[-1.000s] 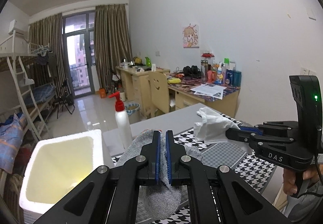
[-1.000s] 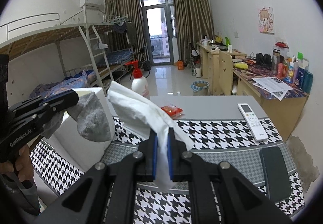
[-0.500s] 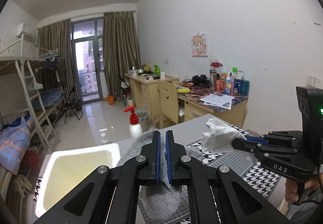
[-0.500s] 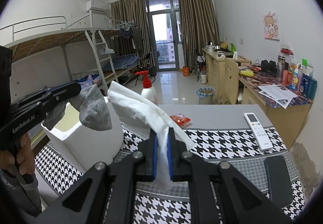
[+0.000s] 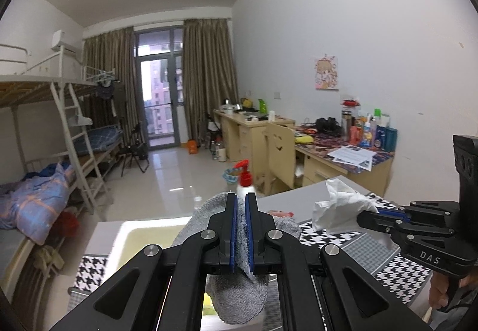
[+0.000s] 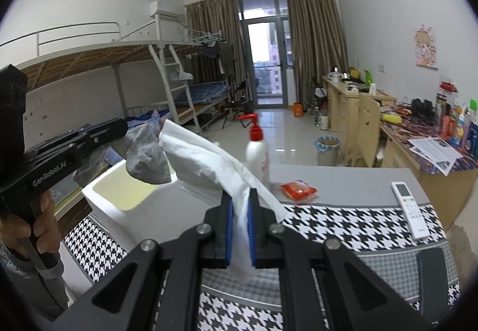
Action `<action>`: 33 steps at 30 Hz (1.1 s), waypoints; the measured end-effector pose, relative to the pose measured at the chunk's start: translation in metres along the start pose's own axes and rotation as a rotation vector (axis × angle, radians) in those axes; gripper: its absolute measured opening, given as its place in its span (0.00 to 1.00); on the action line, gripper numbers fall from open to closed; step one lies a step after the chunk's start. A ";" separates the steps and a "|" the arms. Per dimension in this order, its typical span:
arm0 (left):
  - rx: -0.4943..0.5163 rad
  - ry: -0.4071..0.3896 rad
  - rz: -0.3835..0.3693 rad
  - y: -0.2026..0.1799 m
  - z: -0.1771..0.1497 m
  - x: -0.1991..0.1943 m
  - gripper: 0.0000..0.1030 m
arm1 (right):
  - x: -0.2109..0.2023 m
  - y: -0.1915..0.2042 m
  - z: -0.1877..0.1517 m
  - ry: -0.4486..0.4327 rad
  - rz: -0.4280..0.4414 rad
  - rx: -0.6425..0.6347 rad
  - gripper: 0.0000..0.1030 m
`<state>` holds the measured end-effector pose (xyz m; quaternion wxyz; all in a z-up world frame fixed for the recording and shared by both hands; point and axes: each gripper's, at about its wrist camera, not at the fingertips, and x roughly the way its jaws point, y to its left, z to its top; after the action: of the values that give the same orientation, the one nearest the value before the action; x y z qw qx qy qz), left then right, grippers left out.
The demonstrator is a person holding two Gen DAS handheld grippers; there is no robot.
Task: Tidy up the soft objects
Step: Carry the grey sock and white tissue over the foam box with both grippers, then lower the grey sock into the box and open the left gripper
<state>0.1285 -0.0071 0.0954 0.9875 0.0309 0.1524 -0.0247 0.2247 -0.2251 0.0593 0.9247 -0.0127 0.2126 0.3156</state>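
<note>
My left gripper is shut on a grey towel cloth and holds it in the air above the white foam box. In the right wrist view the left gripper holds the grey cloth over the box. My right gripper is shut on a white tissue, held above the houndstooth mat, right of the box. In the left wrist view the right gripper holds the tissue at the right.
A white pump bottle with a red top stands behind the box. A red snack packet, a white remote and a black phone lie on the grey table with its houndstooth mat. Desks and a bunk bed stand beyond.
Both grippers have risen with their loads, so the table and box sit lower in view. The grey cloth now hangs over the box opening. Both grips are unchanged.
</note>
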 end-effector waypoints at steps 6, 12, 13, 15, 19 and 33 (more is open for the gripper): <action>-0.018 0.006 0.051 0.012 -0.003 0.000 0.06 | 0.009 0.010 0.003 0.010 0.033 -0.014 0.11; -0.057 0.036 0.121 0.026 -0.007 0.006 0.06 | 0.016 0.019 0.005 0.020 0.055 -0.028 0.11; -0.065 0.043 0.124 0.028 -0.009 0.007 0.06 | 0.017 0.019 0.005 0.021 0.056 -0.029 0.11; -0.071 0.052 0.132 0.031 -0.011 0.009 0.06 | 0.018 0.021 0.006 0.022 0.060 -0.028 0.11; -0.081 0.084 0.145 0.035 -0.016 0.017 0.06 | 0.021 0.023 0.006 0.022 0.065 -0.030 0.11; -0.101 0.149 0.151 0.049 -0.028 0.036 0.06 | 0.029 0.025 0.008 0.039 0.061 -0.034 0.11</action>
<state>0.1572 0.0426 0.0610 0.9728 -0.0059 0.2238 0.0599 0.2339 -0.1873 0.0572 0.9100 -0.0280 0.2253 0.3470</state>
